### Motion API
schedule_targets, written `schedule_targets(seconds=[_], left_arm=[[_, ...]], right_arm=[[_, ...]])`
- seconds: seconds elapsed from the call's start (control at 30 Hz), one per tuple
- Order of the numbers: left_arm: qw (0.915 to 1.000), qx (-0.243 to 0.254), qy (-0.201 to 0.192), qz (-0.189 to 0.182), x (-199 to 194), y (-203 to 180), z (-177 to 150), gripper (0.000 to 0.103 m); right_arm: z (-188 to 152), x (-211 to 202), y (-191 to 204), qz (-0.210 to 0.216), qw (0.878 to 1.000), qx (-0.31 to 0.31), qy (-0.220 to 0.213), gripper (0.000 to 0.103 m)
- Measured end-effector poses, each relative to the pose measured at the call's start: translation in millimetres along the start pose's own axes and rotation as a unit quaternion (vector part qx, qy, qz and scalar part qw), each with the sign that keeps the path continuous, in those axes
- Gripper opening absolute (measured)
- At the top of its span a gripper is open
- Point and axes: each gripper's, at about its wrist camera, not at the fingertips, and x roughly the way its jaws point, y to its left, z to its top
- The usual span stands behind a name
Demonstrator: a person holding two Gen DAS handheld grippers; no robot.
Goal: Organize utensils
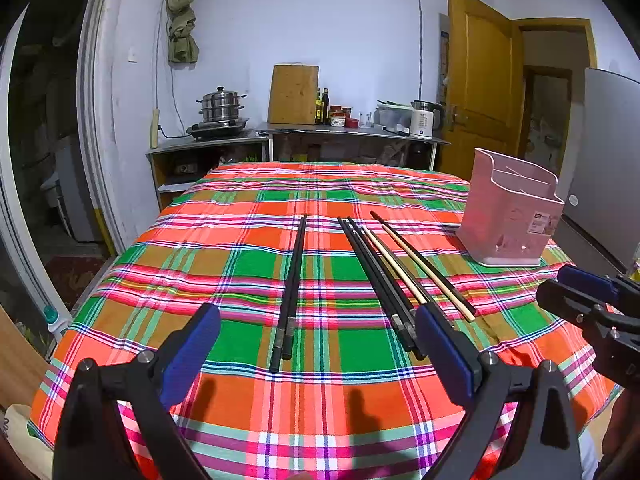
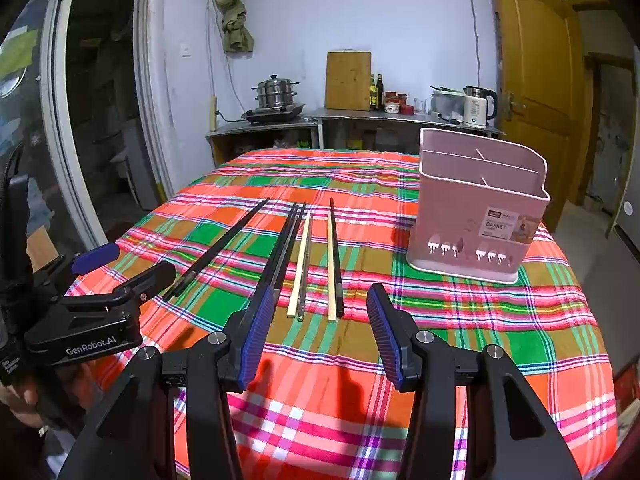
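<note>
Plaid red-green cloth covers the surface (image 2: 500,320), where black chopsticks (image 2: 280,248) and pale wooden chopsticks (image 2: 298,264) lie beside a pink plastic utensil holder (image 2: 476,208) labelled "BASKET". Left gripper (image 1: 316,354), marked "GenRobot.AI", and right gripper (image 2: 320,332) hover released, holding nothing.

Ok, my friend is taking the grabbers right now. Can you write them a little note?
Left gripper: open, empty, hovering over the near end of the black chopstick pair.
Right gripper: open, empty, hovering near the light wooden chopsticks.
All chopsticks lie flat on the plaid tablecloth: a black pair on the left, a black bundle in the middle, then mixed light and dark ones.
The pink utensil basket stands upright to the right; no chopsticks show in it.
Done: nothing yet. Left: put every chopstick into the basket.
</note>
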Motion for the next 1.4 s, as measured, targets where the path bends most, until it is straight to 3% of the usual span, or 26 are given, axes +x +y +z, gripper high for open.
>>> schedule_targets(seconds=[1.4], left_arm=[[1.0,-0.001,0.001,-0.005,-0.7,-4.9,0.4,0.099]], right_arm=[[-0.3,-1.7,-3.4,0.0,1.0,0.001,0.001,0.049]])
